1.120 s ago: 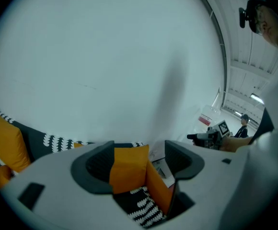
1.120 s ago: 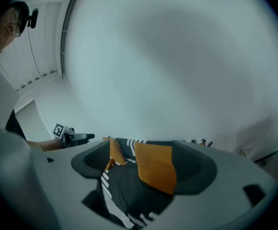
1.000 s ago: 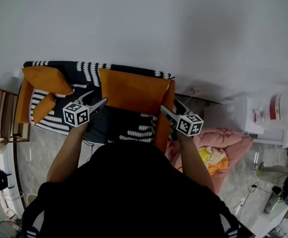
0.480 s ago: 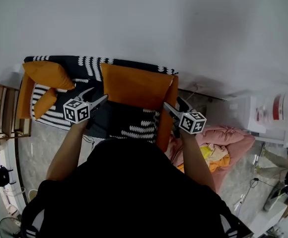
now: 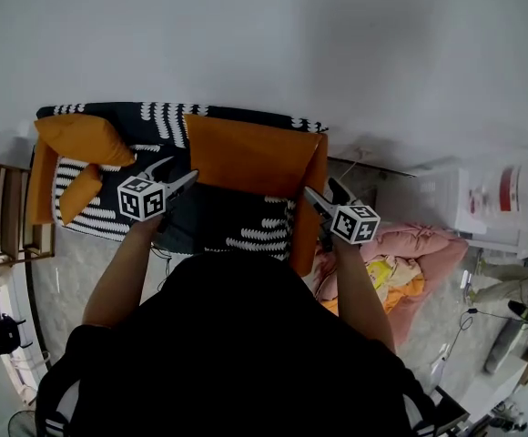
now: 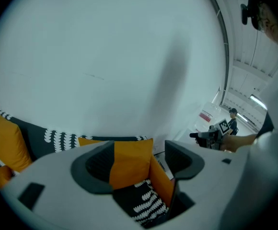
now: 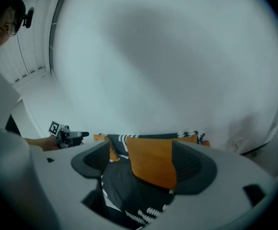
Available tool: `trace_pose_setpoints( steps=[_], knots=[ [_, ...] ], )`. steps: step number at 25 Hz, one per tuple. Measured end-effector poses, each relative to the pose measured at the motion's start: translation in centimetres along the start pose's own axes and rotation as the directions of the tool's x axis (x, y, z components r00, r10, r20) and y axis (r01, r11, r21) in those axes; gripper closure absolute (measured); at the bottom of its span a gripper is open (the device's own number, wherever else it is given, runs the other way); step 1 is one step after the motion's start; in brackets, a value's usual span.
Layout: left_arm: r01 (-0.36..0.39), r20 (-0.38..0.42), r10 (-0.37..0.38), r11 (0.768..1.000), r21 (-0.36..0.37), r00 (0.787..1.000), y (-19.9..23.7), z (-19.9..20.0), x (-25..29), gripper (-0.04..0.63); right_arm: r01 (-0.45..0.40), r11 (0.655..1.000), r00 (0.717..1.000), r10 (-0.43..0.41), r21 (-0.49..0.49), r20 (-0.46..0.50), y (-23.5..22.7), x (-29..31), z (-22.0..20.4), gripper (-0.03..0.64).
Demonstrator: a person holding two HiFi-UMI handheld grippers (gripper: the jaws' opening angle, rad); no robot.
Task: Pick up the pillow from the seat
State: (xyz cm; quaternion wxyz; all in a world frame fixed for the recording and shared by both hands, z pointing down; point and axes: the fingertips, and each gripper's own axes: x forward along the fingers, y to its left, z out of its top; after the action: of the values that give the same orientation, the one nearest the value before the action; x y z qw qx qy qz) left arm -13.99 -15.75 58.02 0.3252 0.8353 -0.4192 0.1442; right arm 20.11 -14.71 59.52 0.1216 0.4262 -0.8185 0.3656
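Your left gripper and right gripper both hold their jaws spread apart, clamping nothing, one at each lower side of the orange pillow, which stands upright on the black-and-white patterned seat against the backrest

Head view: seat front edge hidden under the person's dark torso, lower centre. Left gripper view: pillow left part hidden behind a left claw jaw. Container print at right edge: blurred, unreadable.
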Motion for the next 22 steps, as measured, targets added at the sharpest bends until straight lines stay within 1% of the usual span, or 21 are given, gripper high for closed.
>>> trace_pose_setpoints(
  steps=[10,15,22],
  knots=[
    [0.004,-0.048,-0.004,1.0,-0.008,0.999,3.8,-0.2,1.0,0.259,0.074,0.997,0.997,-0.073,0.034,-0.04,-1.3,2.1,-1.8,0.224],
    [0.0,-0.062,-0.001,1.0,-0.02,0.998,5.4,-0.2,2.0,0.259,0.097,0.995,0.993,-0.094,0.038,-0.064,-2.1,3.5,-2.3,0.224],
    [-0.005,-0.097,0.003,1.0,-0.017,0.995,7.5,-0.6,3.7,0.259,0.122,0.99,0.991,-0.118,0.071,-0.066,-3.3,5.1,-2.3,0.224]
  ],
)
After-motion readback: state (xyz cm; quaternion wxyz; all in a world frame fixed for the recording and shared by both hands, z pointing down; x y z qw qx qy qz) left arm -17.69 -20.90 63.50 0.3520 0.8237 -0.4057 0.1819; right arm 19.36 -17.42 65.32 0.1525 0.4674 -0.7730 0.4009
